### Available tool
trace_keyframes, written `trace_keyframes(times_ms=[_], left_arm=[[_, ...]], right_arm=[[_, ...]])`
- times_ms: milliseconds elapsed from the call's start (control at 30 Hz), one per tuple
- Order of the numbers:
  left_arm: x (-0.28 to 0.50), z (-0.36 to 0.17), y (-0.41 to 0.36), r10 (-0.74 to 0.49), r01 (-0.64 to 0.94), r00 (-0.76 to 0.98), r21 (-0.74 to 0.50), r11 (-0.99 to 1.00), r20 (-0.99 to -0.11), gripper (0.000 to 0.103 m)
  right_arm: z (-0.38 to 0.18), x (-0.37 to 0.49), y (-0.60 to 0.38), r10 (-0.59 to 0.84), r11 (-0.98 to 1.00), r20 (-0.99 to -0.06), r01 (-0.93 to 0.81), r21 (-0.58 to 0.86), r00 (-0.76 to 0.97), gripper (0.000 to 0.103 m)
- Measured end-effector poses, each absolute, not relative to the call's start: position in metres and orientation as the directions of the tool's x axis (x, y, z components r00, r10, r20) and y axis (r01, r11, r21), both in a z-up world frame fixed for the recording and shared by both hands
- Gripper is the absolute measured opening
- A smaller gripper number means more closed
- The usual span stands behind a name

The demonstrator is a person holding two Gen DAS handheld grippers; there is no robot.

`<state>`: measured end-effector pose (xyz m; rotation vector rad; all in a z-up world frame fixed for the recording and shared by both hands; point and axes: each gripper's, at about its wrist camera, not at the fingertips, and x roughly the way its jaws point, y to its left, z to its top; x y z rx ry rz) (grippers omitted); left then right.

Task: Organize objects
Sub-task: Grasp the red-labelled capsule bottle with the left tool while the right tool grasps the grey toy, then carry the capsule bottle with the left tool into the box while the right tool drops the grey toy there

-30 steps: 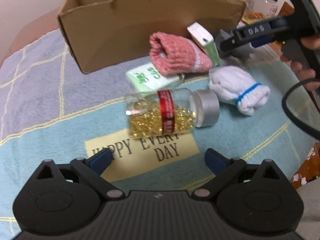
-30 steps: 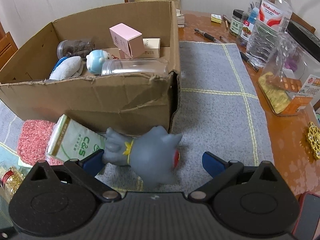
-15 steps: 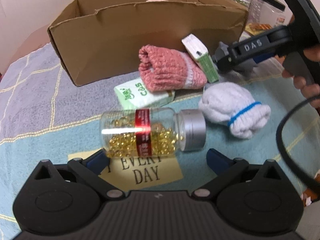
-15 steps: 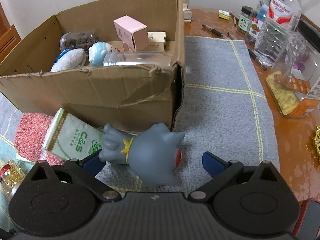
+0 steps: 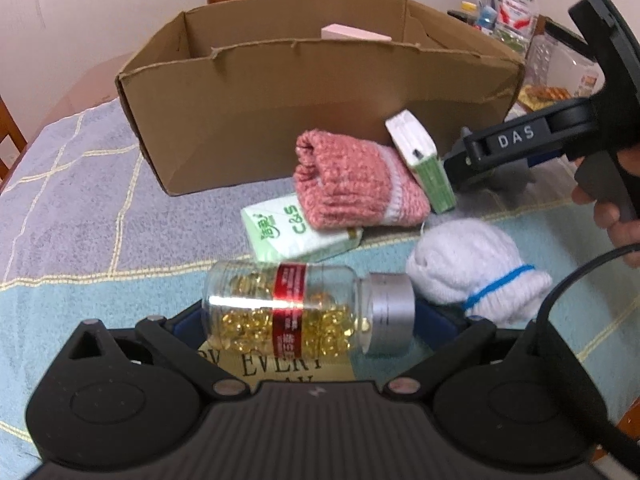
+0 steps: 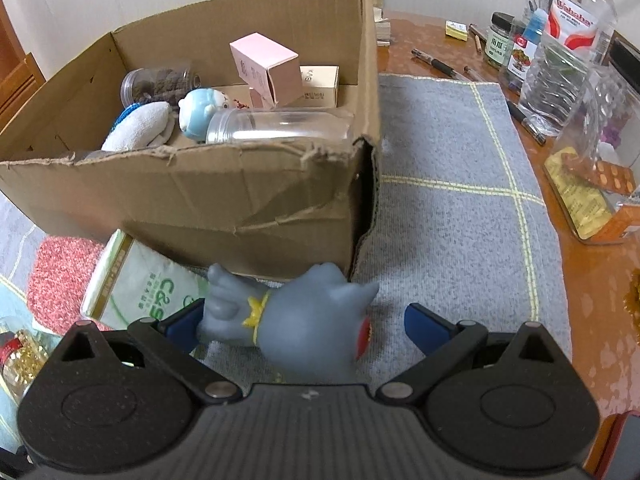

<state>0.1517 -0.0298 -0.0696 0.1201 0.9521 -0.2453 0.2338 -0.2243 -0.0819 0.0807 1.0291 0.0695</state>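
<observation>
Carefully, I'd clamp my spread left hand-held gripper [image 5: 308,316] across the slick, breakable pill bottle's [image 5: 280,312] glassy middle.

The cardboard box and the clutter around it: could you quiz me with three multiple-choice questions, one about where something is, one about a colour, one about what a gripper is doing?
1. Where does the pink carton sit?
A. inside the cardboard box
B. on the wooden table by the water bottle
C. under the white sock

2. What colour is the band around the capsule bottle?
A. blue
B. red
C. green

3. How does the right gripper stand around the grey toy?
A. shut tight on it
B. open, with a finger on each side of it
C. far above it, over the box

Answers:
1 A, the right wrist view shows it among the items inside the box.
2 B, a red label rings the clear bottle of golden capsules.
3 B, a clear gap shows between the toy and the right-hand finger.
</observation>
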Motion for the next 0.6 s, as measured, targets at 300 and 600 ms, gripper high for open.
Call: trace_keyframes(times_ms=[300, 600], left_arm=[[0.158, -0.068, -0.029, -0.159, 0.256, 0.558, -0.013, 0.967, -0.815, 0.093], [0.161, -0.066, -0.024, -0.178, 0.278, 0.545, -0.025, 0.960, -0.819, 0.094]], right_arm=[[-0.076, 0.237, -0.220, 0.126, 0.992, -0.855, -0.056, 0.113, 0.503, 0.083], [-0.067, 0.228, -0.223, 0.135, 0.991, -0.861, -0.066, 0.118, 0.491, 0.080]])
